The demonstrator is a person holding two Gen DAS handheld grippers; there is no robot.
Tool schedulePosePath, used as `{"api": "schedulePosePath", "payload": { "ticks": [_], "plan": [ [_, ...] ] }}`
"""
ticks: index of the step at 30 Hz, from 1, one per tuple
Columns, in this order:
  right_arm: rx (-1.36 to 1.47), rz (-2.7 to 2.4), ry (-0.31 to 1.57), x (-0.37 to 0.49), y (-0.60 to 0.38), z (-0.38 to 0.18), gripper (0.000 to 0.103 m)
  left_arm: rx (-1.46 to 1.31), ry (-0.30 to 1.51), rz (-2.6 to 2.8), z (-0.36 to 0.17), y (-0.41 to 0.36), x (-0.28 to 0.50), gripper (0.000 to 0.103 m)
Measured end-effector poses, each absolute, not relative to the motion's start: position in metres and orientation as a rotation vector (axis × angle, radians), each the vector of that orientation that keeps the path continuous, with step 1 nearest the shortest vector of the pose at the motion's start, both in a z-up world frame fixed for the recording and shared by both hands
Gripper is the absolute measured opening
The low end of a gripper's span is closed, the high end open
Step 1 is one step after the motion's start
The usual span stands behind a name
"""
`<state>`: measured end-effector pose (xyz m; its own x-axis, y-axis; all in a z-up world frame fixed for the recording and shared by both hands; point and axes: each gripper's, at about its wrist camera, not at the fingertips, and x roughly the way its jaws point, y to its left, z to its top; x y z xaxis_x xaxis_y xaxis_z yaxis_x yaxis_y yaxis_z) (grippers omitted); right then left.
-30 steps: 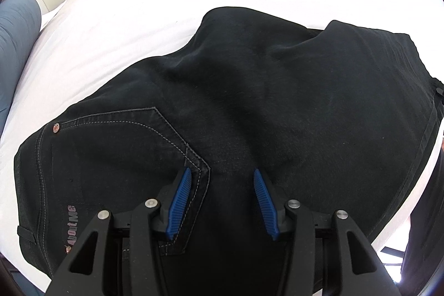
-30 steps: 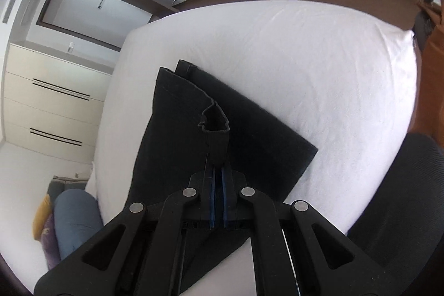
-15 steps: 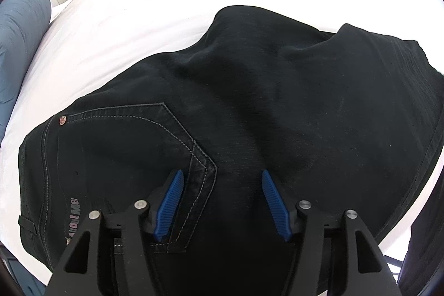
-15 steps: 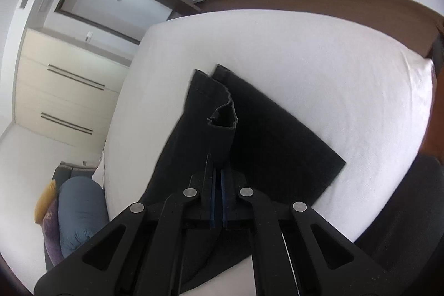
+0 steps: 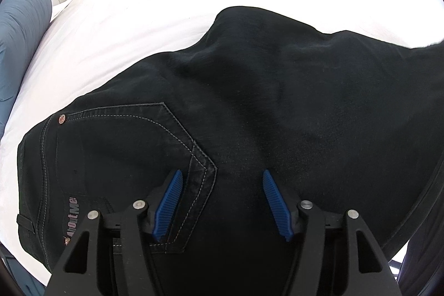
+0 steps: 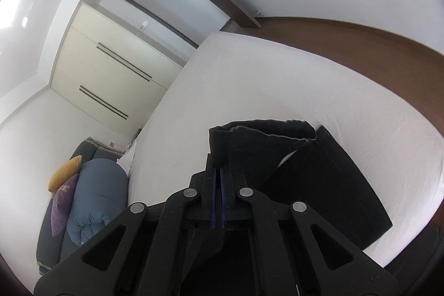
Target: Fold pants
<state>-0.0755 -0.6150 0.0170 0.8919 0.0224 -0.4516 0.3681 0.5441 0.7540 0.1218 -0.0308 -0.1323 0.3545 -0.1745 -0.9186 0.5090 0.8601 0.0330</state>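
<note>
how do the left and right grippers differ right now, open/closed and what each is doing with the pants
The left gripper is open, its blue pads spread above the black pants near the back pocket, gripping nothing. The right gripper is shut on the pants' hem end, holding it raised off the white bed. The left looks down on flat denim; the right looks across the room. Both share black frames and blue pads.
</note>
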Motion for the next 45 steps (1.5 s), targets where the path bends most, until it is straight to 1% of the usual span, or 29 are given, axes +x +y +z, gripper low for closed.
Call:
{"api": "schedulePosePath", "payload": {
  "ticks": [2, 7, 10, 11, 13, 14, 15, 18, 27, 40, 43, 45],
  "plan": [
    [1.033, -0.259, 0.451, -0.104, -0.617, -0.006, 0.001, 0.338, 1.127, -0.452, -0.134, -0.030, 0.122, 0.064],
    [1.204, -0.426, 0.562, -0.151, -0.627, -0.089, 0.001, 0.347, 1.128, -0.451, -0.135, -0.033, 0.122, 0.065],
    [1.277, -0.458, 0.577, -0.161, -0.629, -0.115, 0.001, 0.350, 1.132, -0.446, -0.134, -0.035, 0.122, 0.066],
    [1.286, -0.461, 0.570, -0.162, -0.629, -0.119, 0.001, 0.350, 1.132, -0.440, -0.134, -0.035, 0.122, 0.068],
    [1.287, -0.467, 0.566, -0.160, -0.629, -0.120, 0.001, 0.346, 1.127, -0.414, -0.134, -0.034, 0.123, 0.076],
    [1.289, -0.468, 0.564, -0.160, -0.629, -0.120, 0.001, 0.343, 1.125, -0.404, -0.133, -0.035, 0.123, 0.083],
    [1.292, -0.466, 0.562, -0.160, -0.628, -0.117, 0.001, 0.326, 1.126, -0.397, -0.134, -0.033, 0.123, 0.086],
    [1.317, -0.456, 0.553, -0.164, -0.628, -0.120, 0.000, 0.312, 1.125, -0.392, -0.135, -0.031, 0.122, 0.089],
    [1.462, -0.426, 0.495, -0.173, -0.636, -0.140, 0.000, 0.304, 1.126, -0.391, -0.135, -0.033, 0.119, 0.091],
    [1.485, -0.437, 0.486, -0.201, -0.636, -0.139, 0.000, 0.291, 1.115, -0.406, -0.130, -0.026, 0.114, 0.093],
    [1.448, -0.407, 0.512, -0.191, -0.640, -0.140, 0.000, 0.298, 1.108, -0.405, -0.130, -0.024, 0.111, 0.096],
    [1.473, -0.357, 0.524, -0.190, -0.645, -0.149, 0.000, 0.286, 1.107, -0.403, -0.132, -0.022, 0.111, 0.101]
  ]
}}
